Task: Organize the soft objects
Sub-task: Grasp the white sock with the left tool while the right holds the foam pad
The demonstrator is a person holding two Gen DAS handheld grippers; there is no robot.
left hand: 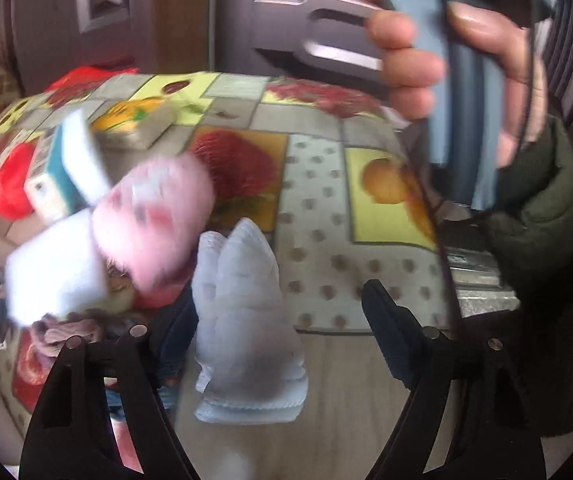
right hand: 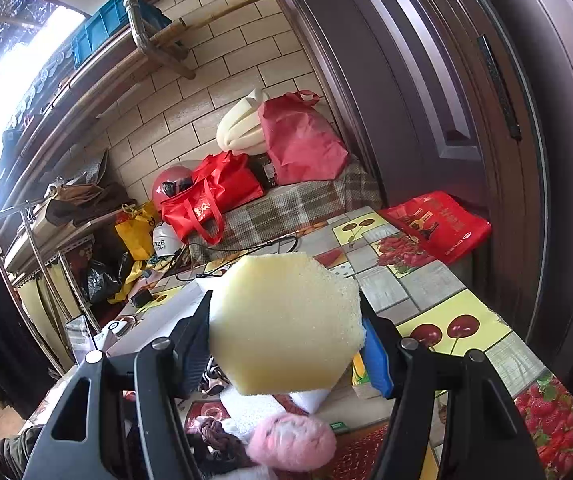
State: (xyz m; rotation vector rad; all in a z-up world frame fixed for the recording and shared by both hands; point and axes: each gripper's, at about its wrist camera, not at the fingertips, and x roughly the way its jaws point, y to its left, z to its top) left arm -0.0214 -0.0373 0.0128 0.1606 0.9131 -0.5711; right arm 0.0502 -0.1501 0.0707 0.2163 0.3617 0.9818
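My right gripper (right hand: 286,332) is shut on a pale yellow hexagonal sponge (right hand: 282,324) and holds it above the table. Below it lie a pink fluffy toy (right hand: 292,442) and white soft pieces (right hand: 246,404). In the left wrist view my left gripper (left hand: 274,320) is open, its dark fingers either side of a white folded cloth (left hand: 246,320) that lies between them at the table's edge. The pink fluffy toy (left hand: 158,216) and a white sponge block (left hand: 56,268) lie to the left of it, blurred. The hand with the right gripper (left hand: 426,52) is up at the top right.
The table has a fruit-pattern oilcloth (left hand: 318,184). A teal and white box (left hand: 66,172), a small carton (left hand: 138,128) and a red soft thing (left hand: 10,184) sit at the left. Red bags (right hand: 438,226), helmets and shelves stand behind the table. A dark door (right hand: 446,80) is at the right.
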